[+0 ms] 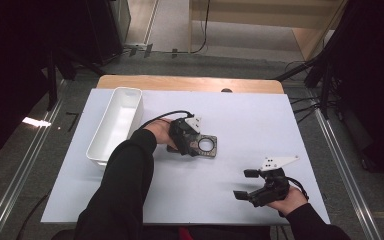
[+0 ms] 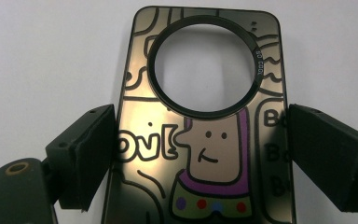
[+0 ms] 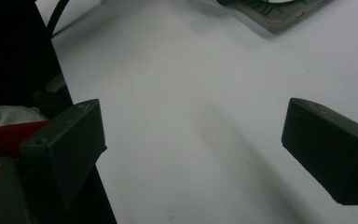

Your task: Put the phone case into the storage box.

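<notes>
A shiny phone case [image 1: 214, 150] with cartoon drawings and a large round hole lies flat on the white sheet near the table's middle. My left gripper [image 1: 193, 146] straddles it from the left. In the left gripper view its two black jaws press against the long edges of the case [image 2: 135, 107], so my left gripper [image 2: 200, 154] is shut on it. My right gripper [image 1: 245, 184] rests in a hand near the front right edge. It stands wide open over bare sheet, with nothing between the jaws of my right gripper [image 3: 193, 154].
A long white bin [image 1: 130, 92] stands at the back left of the white sheet [image 1: 250, 115]. A corner of the case [image 3: 279, 16] lies far ahead in the right gripper view. A dark sleeve reaches in from the front.
</notes>
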Demonstrator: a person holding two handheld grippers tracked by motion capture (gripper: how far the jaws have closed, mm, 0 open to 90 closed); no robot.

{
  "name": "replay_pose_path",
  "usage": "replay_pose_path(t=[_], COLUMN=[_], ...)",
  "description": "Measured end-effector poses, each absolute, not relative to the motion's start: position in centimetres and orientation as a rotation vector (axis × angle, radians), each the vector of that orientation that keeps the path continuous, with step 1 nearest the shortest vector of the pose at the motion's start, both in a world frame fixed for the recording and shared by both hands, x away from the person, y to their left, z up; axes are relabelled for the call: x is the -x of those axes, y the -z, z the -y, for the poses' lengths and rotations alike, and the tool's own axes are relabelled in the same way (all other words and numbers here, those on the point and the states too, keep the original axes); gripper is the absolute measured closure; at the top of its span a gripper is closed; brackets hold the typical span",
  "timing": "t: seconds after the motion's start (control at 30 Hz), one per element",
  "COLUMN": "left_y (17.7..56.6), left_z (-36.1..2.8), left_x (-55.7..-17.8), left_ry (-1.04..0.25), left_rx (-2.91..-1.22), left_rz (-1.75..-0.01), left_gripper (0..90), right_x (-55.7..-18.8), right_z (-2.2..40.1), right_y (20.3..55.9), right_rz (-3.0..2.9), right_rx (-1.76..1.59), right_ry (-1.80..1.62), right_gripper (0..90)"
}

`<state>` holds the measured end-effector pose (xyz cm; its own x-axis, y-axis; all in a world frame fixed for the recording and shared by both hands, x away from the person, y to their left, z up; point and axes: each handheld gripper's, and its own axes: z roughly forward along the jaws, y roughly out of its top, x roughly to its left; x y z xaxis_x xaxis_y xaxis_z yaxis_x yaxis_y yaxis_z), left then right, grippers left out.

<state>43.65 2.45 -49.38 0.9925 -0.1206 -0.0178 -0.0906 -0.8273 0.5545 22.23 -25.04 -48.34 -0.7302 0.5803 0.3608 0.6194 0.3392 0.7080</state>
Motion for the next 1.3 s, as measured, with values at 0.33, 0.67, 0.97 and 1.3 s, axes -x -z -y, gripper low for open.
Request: replay_pose_path(t=[0.33,0.67,0.97,1.3], left_y=[47.3,45.3,43.7,43.8], left_z=[-2.3,-1.9,-1.5,-1.8], left_x=[-43.5,-42.9,-41.6,-40.3], left_ry=[0.061,0.042,-0.027,-0.074], left_rx=[-2.489,-2.419,-2.282,-2.201], left_rz=[0.033,-0.108,-0.331,-0.484], left_gripper=[10.6,10.6,10.7,10.6], right_x=[-22.2,-22.3,-22.4,-22.4], right_z=[25.0,25.0,24.9,24.9], right_y=[48.3,48.4,48.4,48.4], right_rz=[2.534,2.537,2.538,2.542], right_rx=[1.135,1.137,1.144,1.153], right_ry=[1.369,1.367,1.363,1.361], right_gripper=[5.3,5.3,5.3,5.3])
